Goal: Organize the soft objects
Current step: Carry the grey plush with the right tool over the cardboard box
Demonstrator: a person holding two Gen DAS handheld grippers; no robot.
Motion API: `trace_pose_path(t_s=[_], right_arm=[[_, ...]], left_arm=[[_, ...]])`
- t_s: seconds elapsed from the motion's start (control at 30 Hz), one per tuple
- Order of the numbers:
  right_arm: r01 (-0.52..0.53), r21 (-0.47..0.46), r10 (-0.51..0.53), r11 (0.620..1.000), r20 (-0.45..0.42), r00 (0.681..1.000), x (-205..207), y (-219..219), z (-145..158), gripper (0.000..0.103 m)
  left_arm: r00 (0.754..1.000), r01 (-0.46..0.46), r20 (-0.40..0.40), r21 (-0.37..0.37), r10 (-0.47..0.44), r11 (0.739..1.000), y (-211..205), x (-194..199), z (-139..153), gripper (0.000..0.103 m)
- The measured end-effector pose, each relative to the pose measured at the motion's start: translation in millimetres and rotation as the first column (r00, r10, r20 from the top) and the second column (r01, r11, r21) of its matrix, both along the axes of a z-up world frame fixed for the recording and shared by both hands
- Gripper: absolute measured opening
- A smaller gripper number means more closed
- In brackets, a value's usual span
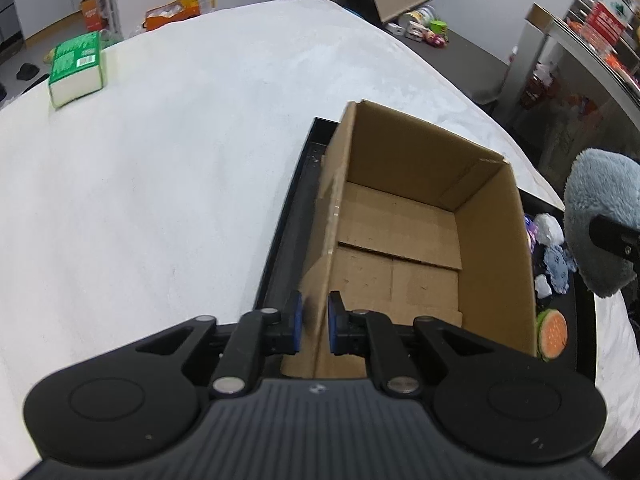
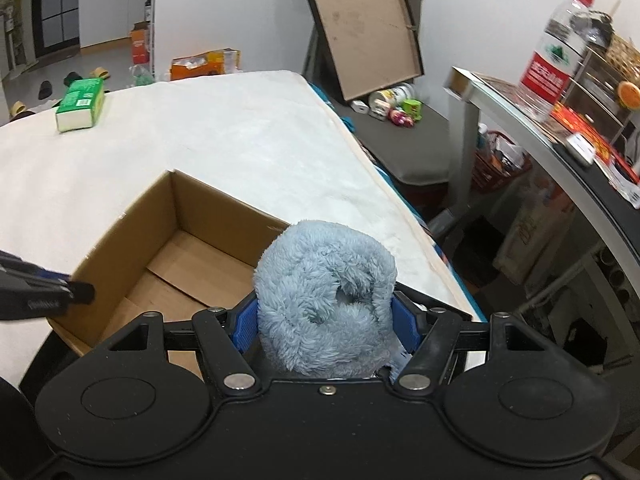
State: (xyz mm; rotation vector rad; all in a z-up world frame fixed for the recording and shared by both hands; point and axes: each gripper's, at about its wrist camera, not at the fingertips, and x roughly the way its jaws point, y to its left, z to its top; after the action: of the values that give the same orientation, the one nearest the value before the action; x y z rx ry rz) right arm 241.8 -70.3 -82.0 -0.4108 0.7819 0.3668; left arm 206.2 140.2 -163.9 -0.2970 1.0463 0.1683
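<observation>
Left tongs (image 1: 313,324): clamped on cardboard box (image 1: 404,240) wall, 6 o'clock | Right tongs (image 2: 325,322): gripping blue plush (image 2: 326,300), box's 3 o'clock edge

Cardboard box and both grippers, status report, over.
Left gripper shut on the cardboard box near wall. Right gripper shut on blue plush, held beside the box's right wall. Box empty, nothing blocking.
</observation>
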Motion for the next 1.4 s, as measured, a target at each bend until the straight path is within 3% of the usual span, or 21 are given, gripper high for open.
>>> trace_pose_path(t_s=[0.83, 1.4], right_arm=[[-0.117, 0.029, 0.118, 0.993, -0.056, 0.991, 15.2, 73.4, -21.8, 0.065], [-0.188, 0.098, 0.195, 0.977, -0.068, 0.978, 27.6, 97.4, -27.7, 0.071]], left_arm=[[0.997, -0.07, -0.019, -0.089, 0.069, 0.994, 15.9, 3.4, -3.2, 0.012], [0.993, -0.107, -0.049, -0.079, 0.103, 0.991, 12.0, 9.8, -1.0, 0.012]])
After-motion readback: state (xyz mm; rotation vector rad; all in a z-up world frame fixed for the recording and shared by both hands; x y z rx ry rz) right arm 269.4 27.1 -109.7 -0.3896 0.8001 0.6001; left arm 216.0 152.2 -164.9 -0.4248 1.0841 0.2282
